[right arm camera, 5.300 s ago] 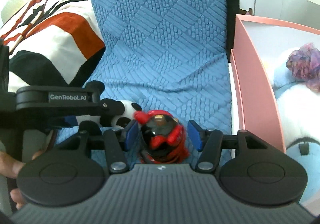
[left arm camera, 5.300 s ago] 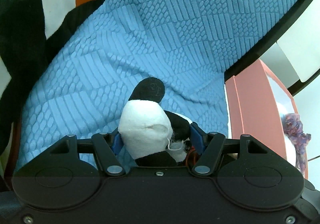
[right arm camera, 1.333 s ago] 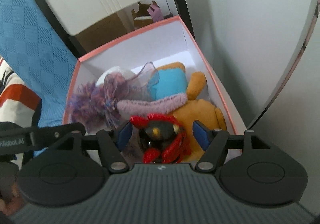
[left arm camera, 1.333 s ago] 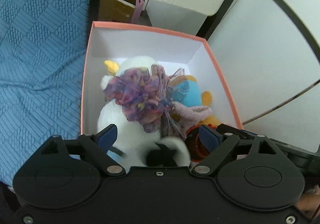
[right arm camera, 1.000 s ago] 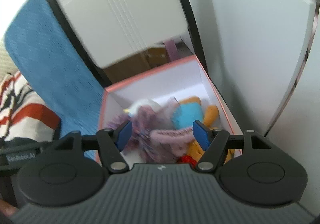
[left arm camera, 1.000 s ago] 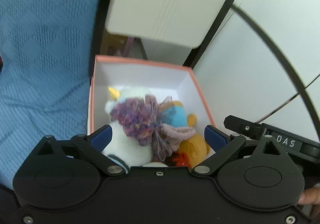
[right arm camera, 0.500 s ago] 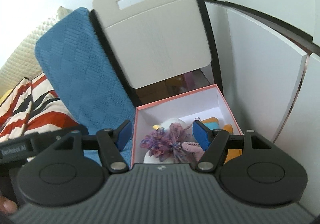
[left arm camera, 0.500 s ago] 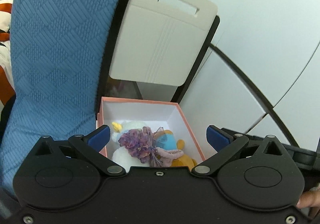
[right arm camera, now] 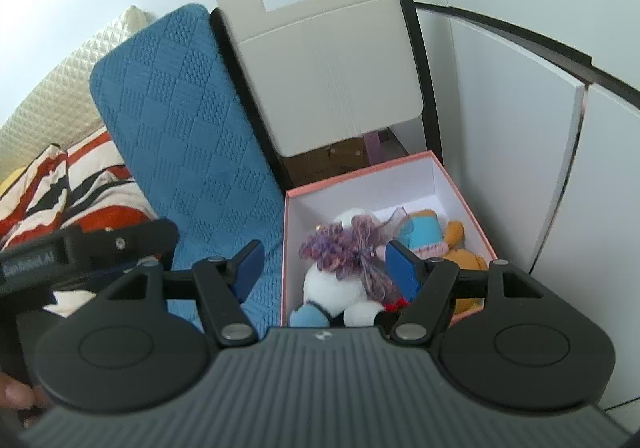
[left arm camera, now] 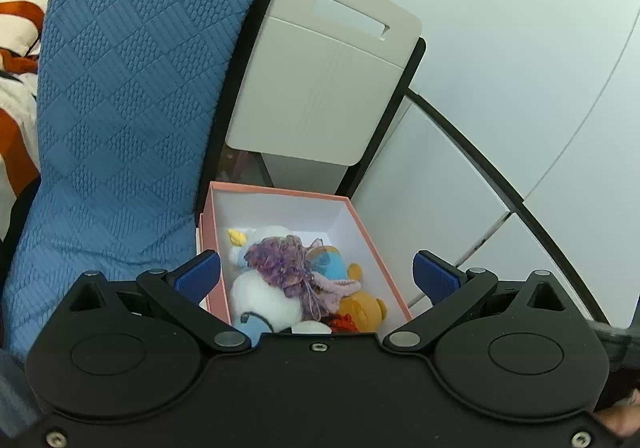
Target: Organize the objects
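A pink box with white inner walls stands on the floor beside a blue blanket. It holds several soft toys: a white plush, a purple frilly bundle, a blue and orange plush, and a bit of the red toy. My left gripper hangs above the box, open and empty. My right gripper is also above it, open with nothing between its fingers.
The blue quilted blanket lies to the left of the box. A beige panel with a handle slot stands behind it. White cabinet doors rise on the right. A striped red, white and black cloth lies far left.
Both grippers have let go of their toys into the box and pulled up and back from it. The box now looks smaller and farther off in both views.
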Action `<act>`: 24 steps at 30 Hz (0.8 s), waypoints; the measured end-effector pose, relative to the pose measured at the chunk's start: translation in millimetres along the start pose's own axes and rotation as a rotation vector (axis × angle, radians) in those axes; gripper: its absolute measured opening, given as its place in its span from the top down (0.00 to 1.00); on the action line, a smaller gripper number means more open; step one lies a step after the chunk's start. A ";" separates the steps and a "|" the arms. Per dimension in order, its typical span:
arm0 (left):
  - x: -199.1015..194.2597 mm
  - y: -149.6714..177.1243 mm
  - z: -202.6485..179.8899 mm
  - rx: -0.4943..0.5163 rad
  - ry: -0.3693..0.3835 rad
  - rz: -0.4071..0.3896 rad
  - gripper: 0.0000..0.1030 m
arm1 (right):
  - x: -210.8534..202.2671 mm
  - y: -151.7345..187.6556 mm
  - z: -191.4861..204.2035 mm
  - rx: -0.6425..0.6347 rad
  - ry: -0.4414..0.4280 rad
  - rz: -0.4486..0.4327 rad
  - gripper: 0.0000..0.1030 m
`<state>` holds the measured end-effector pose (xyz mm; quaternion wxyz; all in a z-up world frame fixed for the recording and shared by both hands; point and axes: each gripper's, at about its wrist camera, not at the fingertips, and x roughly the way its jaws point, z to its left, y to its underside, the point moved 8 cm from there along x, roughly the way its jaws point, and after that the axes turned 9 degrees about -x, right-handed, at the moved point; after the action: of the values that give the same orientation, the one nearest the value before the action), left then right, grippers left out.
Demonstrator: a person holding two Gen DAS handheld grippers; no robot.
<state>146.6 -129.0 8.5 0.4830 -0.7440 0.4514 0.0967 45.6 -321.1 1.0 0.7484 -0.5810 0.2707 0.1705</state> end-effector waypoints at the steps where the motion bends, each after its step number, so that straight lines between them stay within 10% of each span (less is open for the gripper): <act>1: -1.9 2.8 2.2 0.001 0.000 0.001 0.00 | -0.9 4.3 3.0 -0.002 0.005 0.002 0.33; 24: -1.0 37.0 49.7 0.033 -0.032 0.004 0.00 | 34.9 83.3 21.5 0.047 0.018 0.068 0.33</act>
<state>132.3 -93.0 -39.9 0.5023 -0.7333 0.4468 0.1020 30.4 -280.3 -81.0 0.7531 -0.5553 0.3010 0.1839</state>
